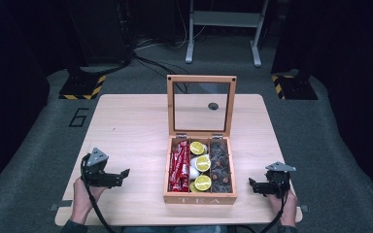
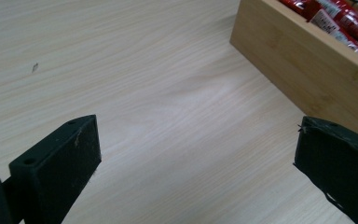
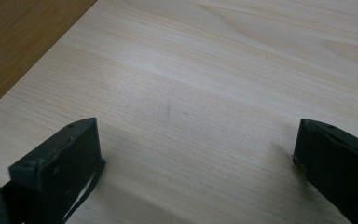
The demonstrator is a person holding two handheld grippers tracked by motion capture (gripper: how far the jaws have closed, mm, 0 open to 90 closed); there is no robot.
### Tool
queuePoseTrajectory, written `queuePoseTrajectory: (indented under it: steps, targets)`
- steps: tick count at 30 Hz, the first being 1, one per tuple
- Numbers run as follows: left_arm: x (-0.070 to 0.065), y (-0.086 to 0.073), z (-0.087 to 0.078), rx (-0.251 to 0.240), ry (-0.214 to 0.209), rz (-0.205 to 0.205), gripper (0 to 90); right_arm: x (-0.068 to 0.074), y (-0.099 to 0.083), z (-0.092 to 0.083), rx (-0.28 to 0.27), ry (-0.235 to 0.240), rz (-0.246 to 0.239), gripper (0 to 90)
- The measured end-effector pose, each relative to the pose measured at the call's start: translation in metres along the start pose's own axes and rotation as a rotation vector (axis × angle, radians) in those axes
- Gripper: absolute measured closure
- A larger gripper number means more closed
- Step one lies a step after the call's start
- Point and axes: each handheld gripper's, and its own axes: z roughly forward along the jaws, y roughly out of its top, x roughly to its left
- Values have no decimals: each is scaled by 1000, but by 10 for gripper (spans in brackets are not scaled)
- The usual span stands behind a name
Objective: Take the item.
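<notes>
A wooden tea box (image 1: pixel 200 198) marked TEA stands on the pale table (image 1: pixel 131 126), its glass lid (image 1: pixel 201 105) raised upright. Inside lie red packets (image 1: pixel 178 166) on the left, lime halves (image 1: pixel 202 165) and a white thing in the middle, and dark brown pieces (image 1: pixel 219 167) on the right. My left gripper (image 1: pixel 122 175) hovers left of the box, open and empty; in the left gripper view the box wall (image 2: pixel 307 60) and the red packets (image 2: pixel 340 18) sit at the upper right. On the other side of the box my right gripper (image 1: pixel 252 185) is open over bare wood.
A small dark round hole (image 1: pixel 213 106) in the table shows through the lid. The table's front edge lies just under both hands. Grey carpet, a white metal stand (image 1: pixel 223 29) and yellow-black striped bases (image 1: pixel 82 87) lie beyond the table.
</notes>
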Motion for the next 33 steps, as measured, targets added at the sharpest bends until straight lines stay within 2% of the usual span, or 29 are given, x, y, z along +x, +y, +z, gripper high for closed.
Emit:
queuePoseTrajectory:
  steps: [5, 21, 25, 33]
  targets:
    - [-10, 11, 2, -8, -21, 40, 1, 0, 0, 0, -1, 0, 1, 1]
    - [-39, 41, 17, -13, -105, 112, 1, 0, 0, 0, 0, 0, 0, 1]
    - [-47, 50, 22, -8, -119, 141, 2, 0, 0, 0, 0, 0, 0, 1]
    - [-66, 66, 36, -16, -163, 163, 1, 0, 0, 0, 0, 0, 0, 1]
